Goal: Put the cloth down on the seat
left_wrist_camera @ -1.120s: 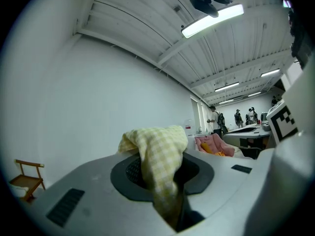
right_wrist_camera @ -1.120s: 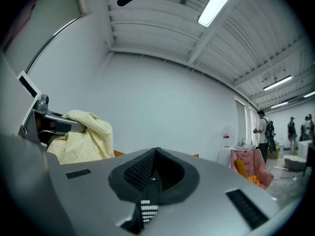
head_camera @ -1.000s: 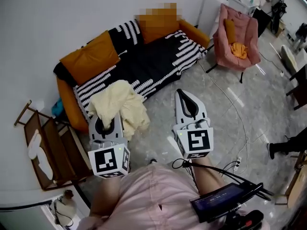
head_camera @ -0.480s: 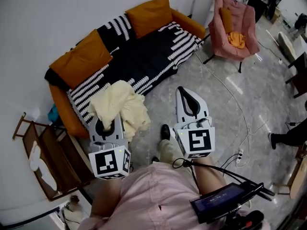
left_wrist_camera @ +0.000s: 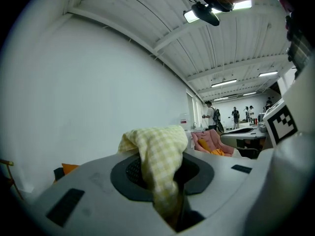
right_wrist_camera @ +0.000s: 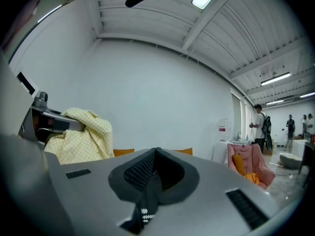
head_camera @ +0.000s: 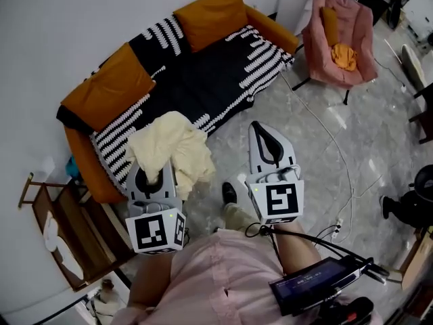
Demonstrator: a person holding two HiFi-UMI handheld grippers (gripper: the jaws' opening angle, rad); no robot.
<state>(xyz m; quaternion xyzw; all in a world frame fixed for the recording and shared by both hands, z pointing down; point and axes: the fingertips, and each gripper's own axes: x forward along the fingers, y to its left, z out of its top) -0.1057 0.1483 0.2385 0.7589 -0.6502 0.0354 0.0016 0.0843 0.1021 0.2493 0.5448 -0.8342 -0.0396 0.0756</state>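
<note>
A pale yellow checked cloth (head_camera: 170, 149) hangs bunched from my left gripper (head_camera: 151, 170), which is shut on it; in the left gripper view the cloth (left_wrist_camera: 158, 163) drapes over the closed jaws. The cloth is in the air over the front edge of the sofa seat (head_camera: 203, 80), which is covered by a black and white striped throw. My right gripper (head_camera: 261, 130) is shut and holds nothing, over the floor just right of the cloth. Its closed tips (right_wrist_camera: 156, 152) show in the right gripper view, with the cloth (right_wrist_camera: 81, 136) at the left.
Two orange cushions (head_camera: 108, 87) (head_camera: 213, 15) lean on the sofa back. A pink armchair (head_camera: 342, 36) with an orange cloth (head_camera: 345, 54) stands at the far right. A wooden rack (head_camera: 61, 229) is at the left, cables (head_camera: 331, 141) cross the floor, and my shoe (head_camera: 230, 193) is between the grippers.
The sofa has shifted in the head view as I step toward it, and my foot has come into sight. Both grippers keep their places, the left still shut on the cloth.
</note>
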